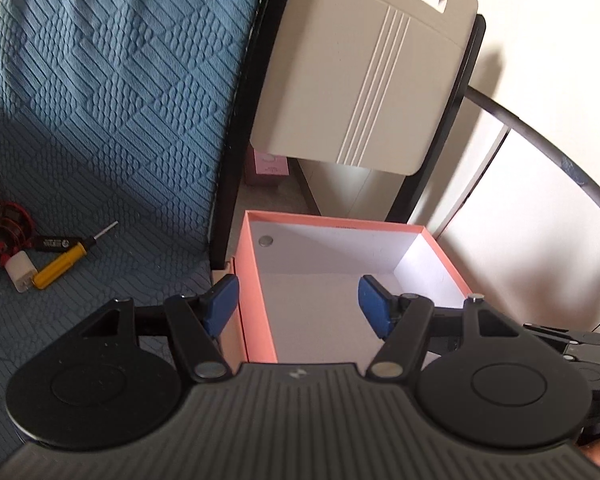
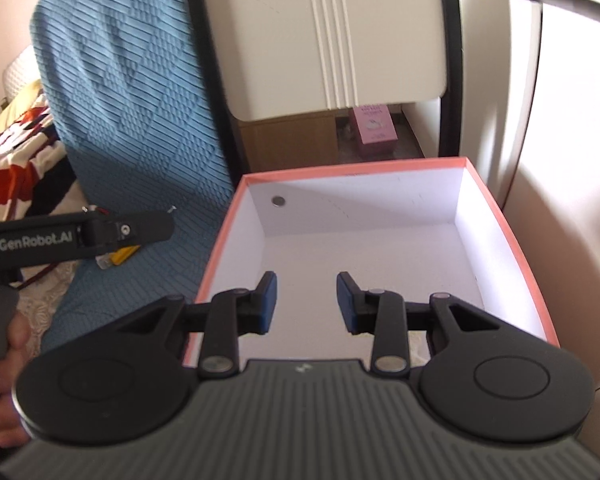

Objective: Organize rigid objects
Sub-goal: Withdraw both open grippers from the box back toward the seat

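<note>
A pink-rimmed white box (image 1: 256,280) stands open beside a blue textured bedspread (image 1: 100,100); it also shows in the right wrist view (image 2: 500,240). Nothing lies in it. On the bedspread at left lie a yellow-handled screwdriver (image 1: 60,268), a white plug adapter (image 1: 20,274), a black stick-shaped item (image 1: 54,243) and a red-and-black object (image 1: 8,226). My left gripper (image 1: 298,304) is open and empty, straddling the box's left wall. My right gripper (image 2: 306,300) is open and empty over the box's inside. The left gripper (image 2: 80,236) shows from the side in the right wrist view.
A beige chair back (image 1: 360,80) with a black frame stands behind the box. A small pink carton (image 2: 374,130) sits on the floor beyond. A patterned blanket (image 2: 16,168) lies at far left. A pale wall panel (image 1: 540,220) is on the right.
</note>
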